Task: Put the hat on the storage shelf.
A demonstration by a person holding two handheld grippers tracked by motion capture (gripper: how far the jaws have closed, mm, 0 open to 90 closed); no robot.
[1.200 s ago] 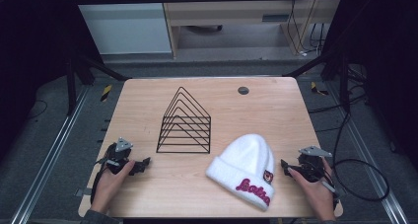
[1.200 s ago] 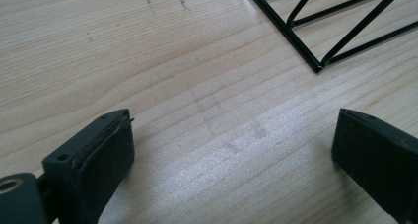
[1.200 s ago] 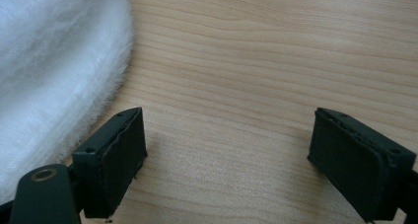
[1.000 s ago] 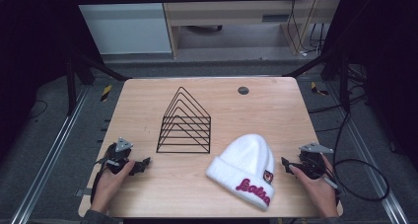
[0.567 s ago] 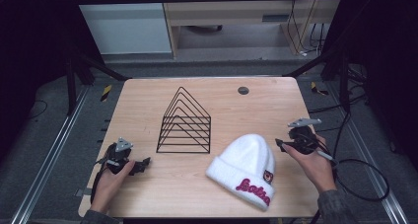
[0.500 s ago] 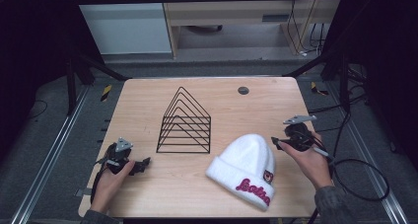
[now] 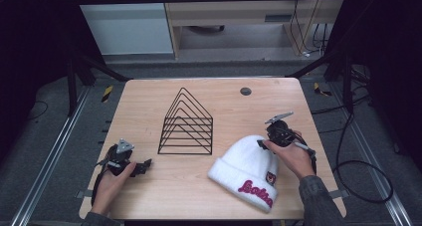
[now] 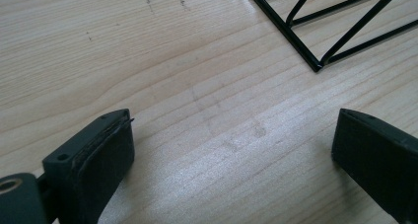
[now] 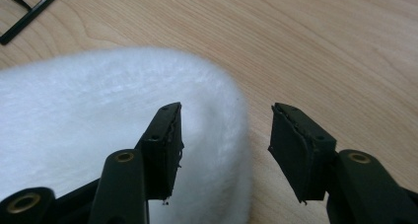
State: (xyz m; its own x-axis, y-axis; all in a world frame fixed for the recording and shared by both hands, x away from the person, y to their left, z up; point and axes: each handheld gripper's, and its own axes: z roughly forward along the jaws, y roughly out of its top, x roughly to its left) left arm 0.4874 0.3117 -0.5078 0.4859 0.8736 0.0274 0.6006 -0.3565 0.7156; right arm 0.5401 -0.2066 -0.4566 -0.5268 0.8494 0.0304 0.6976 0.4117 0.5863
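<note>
Resting at the near-left of the bench (image 7: 149,106), the left gripper (image 7: 142,166) has its jaws spread wide over bare wood, nothing between them. Wire rack (image 7: 186,124) stands mid-bench, clear of both hands. White beanie (image 7: 246,169) lies near-right, crown toward the rack. Right gripper (image 7: 263,142) sits at the crown's far-right edge; its jaws have just been closing, half-spread now, fuzzy edge between them but pads not pressing yet. Advice: push deeper before clamping so the pads take a full fold of knit, not just fluff, then lift slowly.
</note>
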